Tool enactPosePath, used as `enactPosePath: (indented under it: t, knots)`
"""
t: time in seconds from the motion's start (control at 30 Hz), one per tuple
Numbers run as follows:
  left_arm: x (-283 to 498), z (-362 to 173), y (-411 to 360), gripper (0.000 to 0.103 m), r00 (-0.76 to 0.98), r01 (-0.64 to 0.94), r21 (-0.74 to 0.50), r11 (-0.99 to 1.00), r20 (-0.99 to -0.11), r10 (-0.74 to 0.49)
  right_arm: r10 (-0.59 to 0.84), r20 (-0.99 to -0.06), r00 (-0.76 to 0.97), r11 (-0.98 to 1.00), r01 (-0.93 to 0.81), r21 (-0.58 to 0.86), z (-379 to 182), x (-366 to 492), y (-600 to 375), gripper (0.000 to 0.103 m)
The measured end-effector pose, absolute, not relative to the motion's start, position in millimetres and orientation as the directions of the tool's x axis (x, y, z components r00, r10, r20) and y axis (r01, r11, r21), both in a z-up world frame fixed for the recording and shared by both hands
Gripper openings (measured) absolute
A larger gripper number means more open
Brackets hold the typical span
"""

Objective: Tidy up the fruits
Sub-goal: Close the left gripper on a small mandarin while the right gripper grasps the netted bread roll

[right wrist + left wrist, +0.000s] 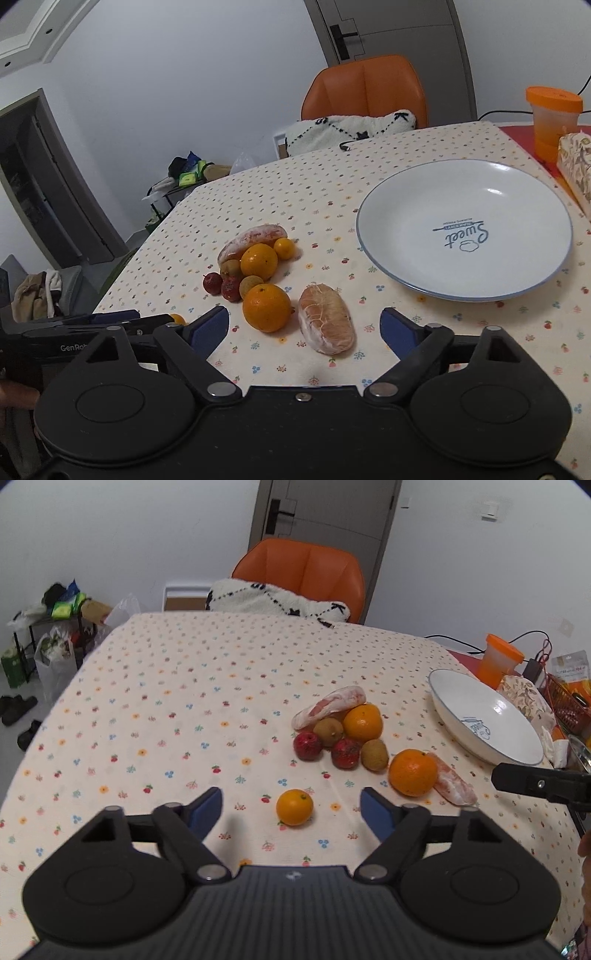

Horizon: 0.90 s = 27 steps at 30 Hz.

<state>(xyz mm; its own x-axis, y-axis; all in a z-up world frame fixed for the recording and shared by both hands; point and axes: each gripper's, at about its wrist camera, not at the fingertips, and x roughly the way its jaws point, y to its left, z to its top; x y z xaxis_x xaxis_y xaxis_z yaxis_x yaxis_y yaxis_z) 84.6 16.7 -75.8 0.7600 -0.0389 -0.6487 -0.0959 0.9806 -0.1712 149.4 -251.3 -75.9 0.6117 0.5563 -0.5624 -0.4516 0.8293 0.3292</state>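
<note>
My left gripper [291,806] hovers open low over the flowered tablecloth, a small orange [294,807] lying just ahead between its blue pads. Beyond it is a pile of fruit: a peeled pomelo segment [328,706], an orange [363,722], two red fruits [307,746] and two brown ones [374,754]. My right gripper [304,325] is open too, facing a second pomelo segment [327,319] and a large orange [266,307]. The white plate [424,221] stands empty to the right. Another small orange [284,248] sits behind the pile.
An orange lidded cup [553,118] and a floral tissue box [576,166] stand past the plate. An orange chair [301,568] with a white cushion [273,602] is at the table's far edge. A red basket [565,701] and cables lie at the right.
</note>
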Motion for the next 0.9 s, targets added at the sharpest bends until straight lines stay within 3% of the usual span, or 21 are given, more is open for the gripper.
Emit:
enactPosePath:
  t: [0.13,0.23,0.3,0.37,0.9]
  knots:
    - [91.2,-81.0,20.5,0.065,0.756,-0.101,-0.185,0.977,-0.653,-0.046,0.545,-0.58,0.606,0.835,-0.452,0.313,-82.8,157.2,-246.0,0.08]
    - [97.1,-84.3,20.8,0.051,0.746,-0.086,-0.199,0.976,-0.662,-0.069,0.538,-0.598,0.594,0.837,-0.459,0.297,-86.9,163.6,-240.8,0.071]
    - [100.8,-87.2,21.5,0.031,0.735,-0.071,-0.223,0.972,-0.671,-0.1,0.525,-0.605,0.598,0.843,-0.46,0.277,-88.7,166.4,-237.9,0.068]
    - [102.7,-90.5,23.0,0.023,0.728,-0.069,-0.249,0.966,-0.675,-0.122,0.513,-0.616,0.598,0.848,-0.464,0.256,-91.0,169.1,-234.5,0.062]
    - [111.9,-94.5,27.0,0.023,0.752,-0.061,-0.275,0.96,-0.645,-0.137,0.505,-0.622,0.598,0.835,-0.523,0.174,-106.3,177.1,-217.4,0.059]
